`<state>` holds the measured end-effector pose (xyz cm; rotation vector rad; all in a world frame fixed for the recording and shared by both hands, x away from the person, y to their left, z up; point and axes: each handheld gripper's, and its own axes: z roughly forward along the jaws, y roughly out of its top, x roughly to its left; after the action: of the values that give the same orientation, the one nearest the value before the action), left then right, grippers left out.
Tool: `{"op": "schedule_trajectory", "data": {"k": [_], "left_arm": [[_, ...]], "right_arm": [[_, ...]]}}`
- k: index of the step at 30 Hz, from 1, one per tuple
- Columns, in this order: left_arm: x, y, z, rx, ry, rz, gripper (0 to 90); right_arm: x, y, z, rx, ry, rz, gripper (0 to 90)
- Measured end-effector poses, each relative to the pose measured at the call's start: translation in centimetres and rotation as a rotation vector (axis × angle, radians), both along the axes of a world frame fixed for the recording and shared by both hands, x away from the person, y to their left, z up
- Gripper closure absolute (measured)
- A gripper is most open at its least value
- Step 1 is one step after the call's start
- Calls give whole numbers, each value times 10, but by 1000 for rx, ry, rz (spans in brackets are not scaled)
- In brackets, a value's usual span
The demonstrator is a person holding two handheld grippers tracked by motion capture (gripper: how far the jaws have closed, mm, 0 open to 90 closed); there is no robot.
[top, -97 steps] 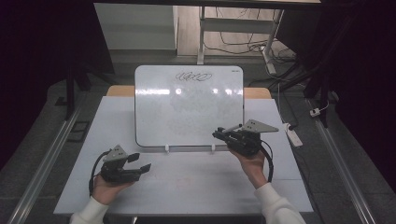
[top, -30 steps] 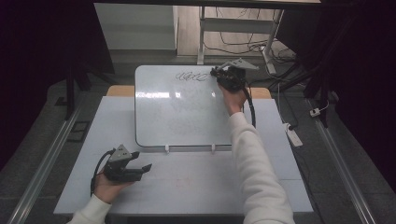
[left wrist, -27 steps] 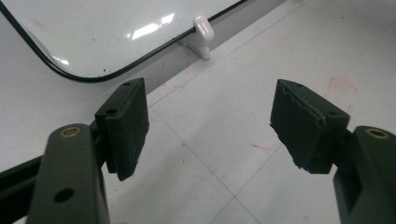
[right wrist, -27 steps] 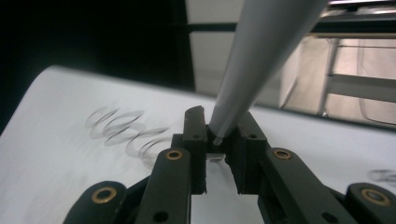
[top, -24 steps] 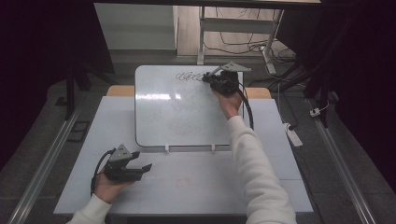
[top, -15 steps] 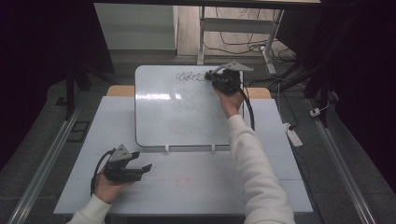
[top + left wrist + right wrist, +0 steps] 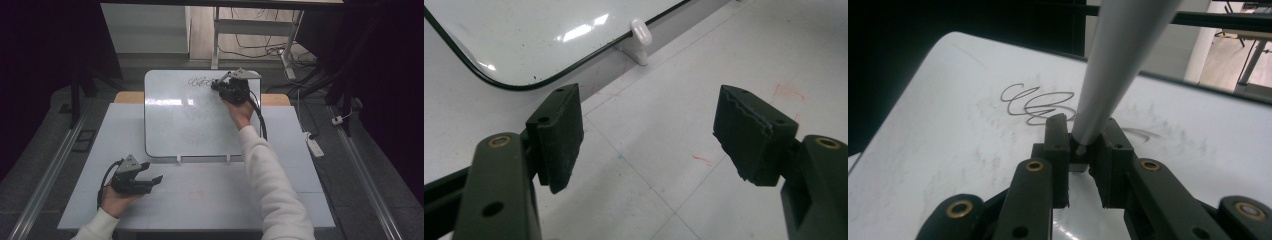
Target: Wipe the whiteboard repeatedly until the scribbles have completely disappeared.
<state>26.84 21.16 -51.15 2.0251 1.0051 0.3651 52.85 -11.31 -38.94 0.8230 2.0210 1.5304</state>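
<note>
Erasing looks to be the step in hand — the right gripper [image 7: 226, 86] sits at the far right corner of the whiteboard [image 7: 185, 125], its jaws pressed together on something small whose light grey shaft [image 7: 1120, 65] rises past the camera; what the held thing is I cannot tell for sure. Just beside the jaw tips lies a looping black scribble [image 7: 1035, 106], with faint grey smears across the board around it. I judge the next move calls for carrying the tips sideways along the far edge, flat on the board, through the loops. The scribble spells nothing readable; no brand or label shows. Left gripper [image 7: 145, 181] rests near the table's [image 7: 210, 200] near left corner, jaws spread, holding nothing.
</note>
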Motion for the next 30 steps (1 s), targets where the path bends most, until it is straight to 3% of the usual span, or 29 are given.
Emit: {"op": "schedule_trajectory", "data": {"k": [3, 5, 6, 10, 12, 16, 18, 20, 22, 24, 27, 29, 30], "left_arm": [[-1, 0, 0, -2, -3, 0, 292], [0, 0, 0, -1, -1, -3, 292], [0, 0, 0, -1, -1, -3, 292], [1, 0, -1, -5, 2, -3, 292], [1, 0, 0, -1, 1, -4, 292], [-1, 0, 0, -1, -3, -2, 292], [1, 0, 0, -2, 1, -3, 292], [1, 0, -1, -3, 1, -3, 292], [1, 1, -1, -4, 2, -2, 292], [1, 1, 0, -2, 0, -2, 292], [-1, 1, 0, -2, -4, -1, 292], [0, 1, 0, -3, -4, -3, 292], [0, 1, 0, -3, -4, -3, 292]], "right_arm": [[11, -18, 8, 80, -10, -102, 775], [16, -25, 9, 134, 11, -116, 775], [14, -23, 8, 121, 4, -113, 775], [0, 0, -3, 19, 13, 13, 775], [1, 2, -1, 0, 4, 12, 774], [12, -12, 7, 88, -6, -94, 775], [11, -10, 6, 97, -1, -102, 775], [5, 1, 1, 75, 11, -37, 774], [-2, 13, -4, 15, 13, 22, 775], [-1, 16, -1, -22, -9, 22, 775], [8, 0, 7, 54, -23, -83, 775], [11, -6, 6, 110, 2, -102, 775], [9, -4, 5, 100, 0, -96, 775]]}}
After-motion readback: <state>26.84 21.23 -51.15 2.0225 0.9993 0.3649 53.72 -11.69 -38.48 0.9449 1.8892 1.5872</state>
